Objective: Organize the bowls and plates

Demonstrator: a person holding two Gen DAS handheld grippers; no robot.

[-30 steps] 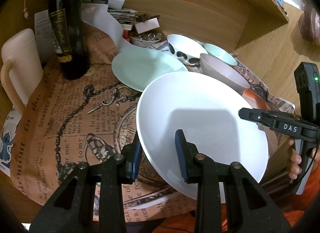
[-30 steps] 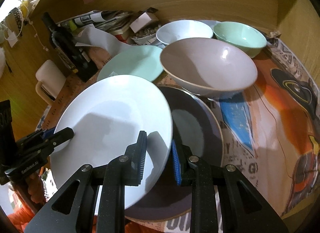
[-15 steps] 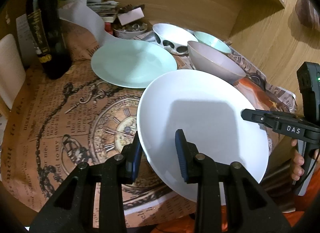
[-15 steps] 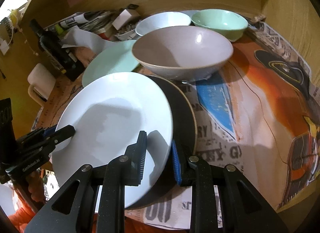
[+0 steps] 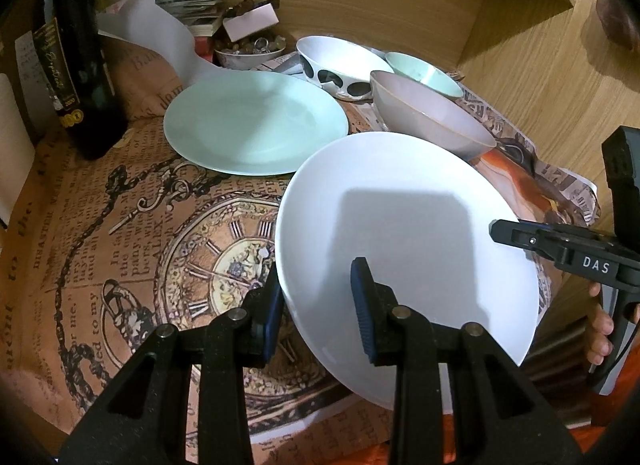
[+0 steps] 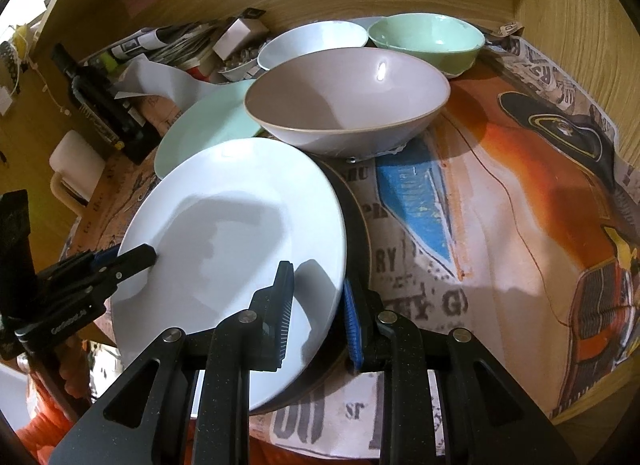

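The white plate [image 5: 404,233] is in my grip from both sides, tilted, with its far edge toward the bowls. My left tool [image 5: 316,309] is narrowed onto its near-left rim, one pad under and one on the upper face. My right tool [image 6: 318,309] is pinched tight on the opposite rim. In the right wrist view the plate sits over a dark plate [image 6: 352,233] lying on the desk [image 6: 500,225]; whether the two touch I cannot tell.

Just beyond the white plate, the mint-green plate [image 5: 256,123] lies flat on the printed paper cover, alone and unstacked. Beside it stands the large grey bowl [image 6: 348,97], its base close to the dark plate's far edge. Behind the grey bowl are a white bowl with black spots [image 5: 340,65] and a pale green bowl [image 6: 426,41], side by side, not nested.

Assessment: the task is at an early stage. No finished stack of plates is visible and no bowl sits inside another. One plate is in transit, apparently toward a plate pile. Outstanding: settle the white plate, gather the mint-green plate with the others, and nest three bowls.

A dark wine bottle [image 5: 76,65] and loose papers occupy the far left, clear of the work.
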